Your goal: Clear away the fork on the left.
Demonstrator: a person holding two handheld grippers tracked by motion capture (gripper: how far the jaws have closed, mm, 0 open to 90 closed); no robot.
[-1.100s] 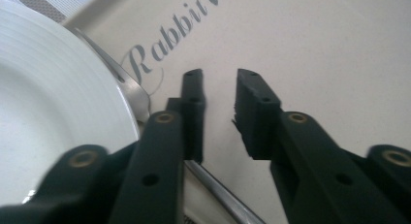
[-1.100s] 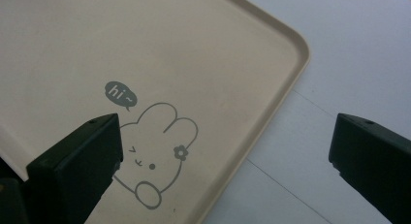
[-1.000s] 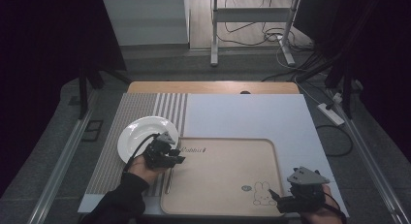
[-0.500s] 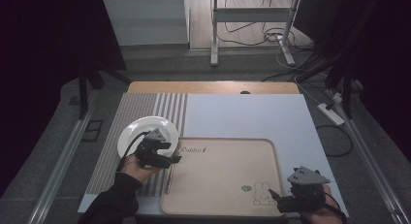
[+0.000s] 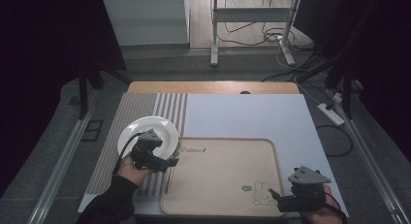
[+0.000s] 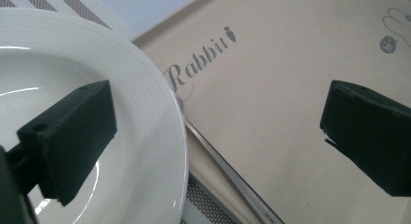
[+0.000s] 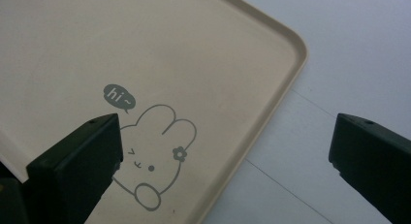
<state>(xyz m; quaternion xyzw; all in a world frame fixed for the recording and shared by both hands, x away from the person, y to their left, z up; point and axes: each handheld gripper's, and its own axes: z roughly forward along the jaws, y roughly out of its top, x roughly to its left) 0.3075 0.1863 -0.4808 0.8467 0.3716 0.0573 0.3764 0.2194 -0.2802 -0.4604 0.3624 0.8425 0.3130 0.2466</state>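
The left gripper [image 5: 170, 163] is being held with jaws spread wide and empty, over the white plate's [image 6: 145, 112] rim and a metal utensil [image 6: 232, 178] beside the beige tray [image 5: 218, 207]. The right gripper [image 7: 225, 170], equally wide and empty, is being held over the tray's rabbit corner on the worktop [image 5: 242, 112].

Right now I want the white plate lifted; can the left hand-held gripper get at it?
Probably yes. The left hand-held gripper hangs open at the white plate, whose near rim lies between its jaws, with nothing blocking.
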